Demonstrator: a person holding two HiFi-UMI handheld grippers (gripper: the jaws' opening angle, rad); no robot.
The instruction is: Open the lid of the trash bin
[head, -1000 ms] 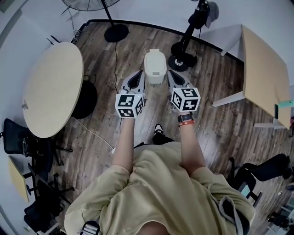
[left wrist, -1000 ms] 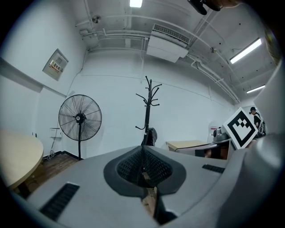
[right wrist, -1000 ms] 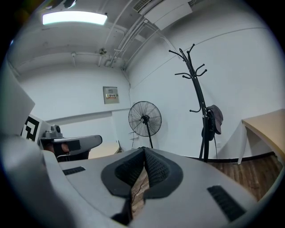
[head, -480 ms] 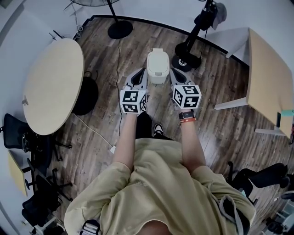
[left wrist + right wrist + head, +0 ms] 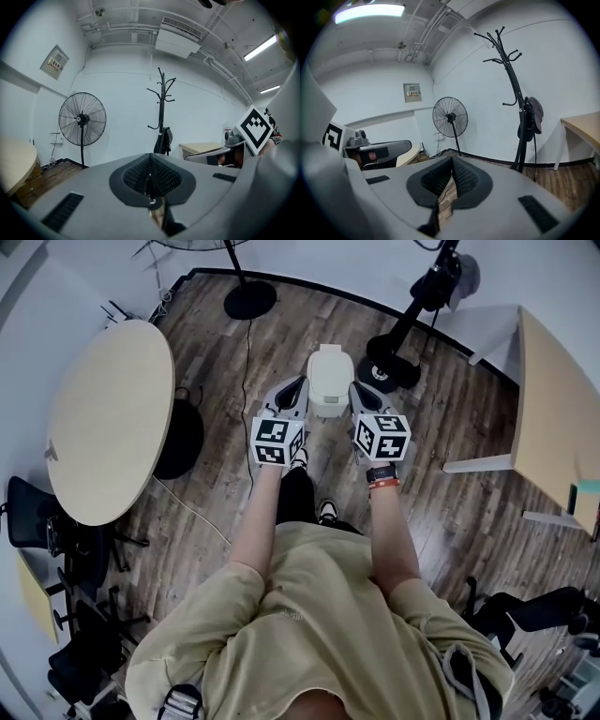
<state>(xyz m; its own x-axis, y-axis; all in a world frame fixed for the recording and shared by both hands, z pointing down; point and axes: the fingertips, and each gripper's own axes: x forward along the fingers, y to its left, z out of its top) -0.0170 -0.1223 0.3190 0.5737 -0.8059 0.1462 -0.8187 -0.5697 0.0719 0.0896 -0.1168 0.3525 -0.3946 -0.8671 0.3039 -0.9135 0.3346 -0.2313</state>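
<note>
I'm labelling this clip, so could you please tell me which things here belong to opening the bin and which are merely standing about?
For the job: trash bin, lid closed; left gripper; right gripper.
Standing about: round table; fan; coat stand; desk.
</note>
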